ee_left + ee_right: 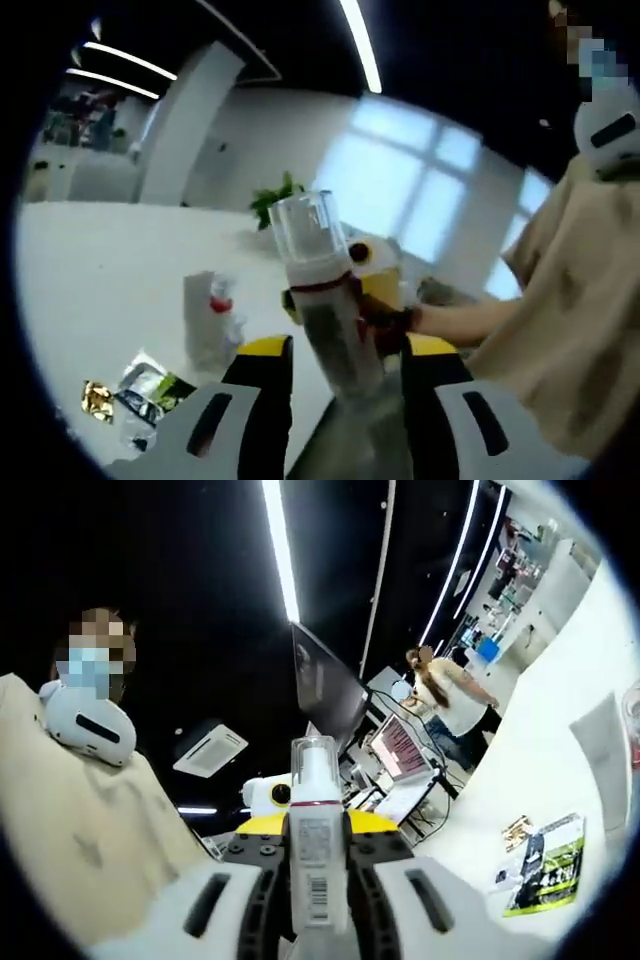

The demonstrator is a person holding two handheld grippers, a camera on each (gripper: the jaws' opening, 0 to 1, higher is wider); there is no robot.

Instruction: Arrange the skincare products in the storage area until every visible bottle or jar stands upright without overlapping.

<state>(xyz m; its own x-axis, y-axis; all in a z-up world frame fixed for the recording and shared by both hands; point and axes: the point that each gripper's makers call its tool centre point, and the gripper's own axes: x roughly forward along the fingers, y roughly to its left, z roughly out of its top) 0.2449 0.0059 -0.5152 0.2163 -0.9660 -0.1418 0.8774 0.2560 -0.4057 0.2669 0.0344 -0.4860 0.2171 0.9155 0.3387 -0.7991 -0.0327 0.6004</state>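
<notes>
Left gripper (335, 395) clamped on clear-capped bottle (322, 290), lifted off white table (90, 270). Right gripper (318, 880) closed on that bottle (318, 830) too, label facing out. Best to free one claw, hold vertical, lower base-first onto bare table. At 9 o'clock in left gripper view: white tube (208, 315); sachets (130, 390) at 8; plant (275, 198) at 12. Keep clear.
</notes>
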